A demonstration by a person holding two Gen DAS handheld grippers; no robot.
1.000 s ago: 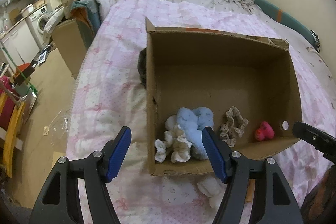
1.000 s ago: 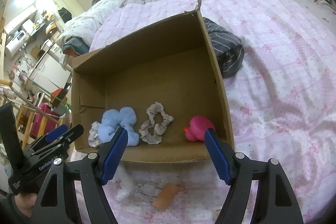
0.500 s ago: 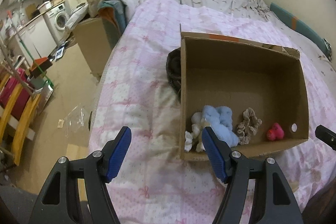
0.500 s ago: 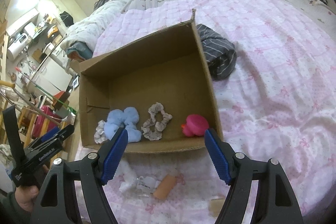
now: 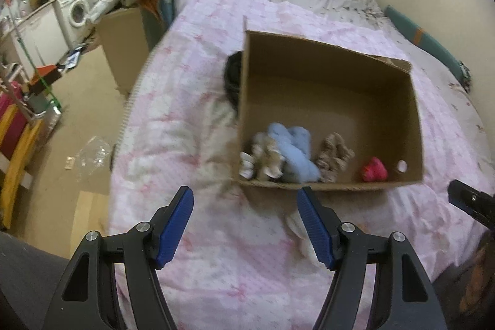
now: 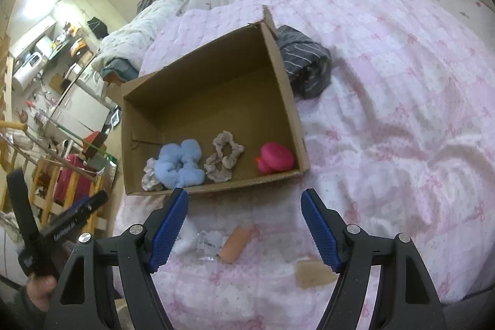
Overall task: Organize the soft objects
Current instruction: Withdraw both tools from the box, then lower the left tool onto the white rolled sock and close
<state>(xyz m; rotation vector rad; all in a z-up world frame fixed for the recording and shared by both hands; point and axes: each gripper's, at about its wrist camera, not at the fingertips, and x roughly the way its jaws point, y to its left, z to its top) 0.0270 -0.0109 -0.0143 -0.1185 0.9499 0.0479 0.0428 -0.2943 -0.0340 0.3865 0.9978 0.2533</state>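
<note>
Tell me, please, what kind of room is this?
Most likely a small one-room home: a bed with a pink quilt holds the cardboard box, and a washing machine stands by a kitchen counter behind.

White lettering on left hand-held gripper (image 6: 77, 214) blurred; nothing legible.

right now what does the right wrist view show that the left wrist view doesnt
Only the right wrist view shows the grey striped cloth behind the box, the tan tube, the clear packet and the cardboard scrap on the quilt in front of the box.

Only the left wrist view shows the washing machine and the floor beside the bed.

Both show the cardboard box holding the blue scrunchie, the beige scrunchie and the pink toy, and each view shows its own gripper open and empty.
</note>
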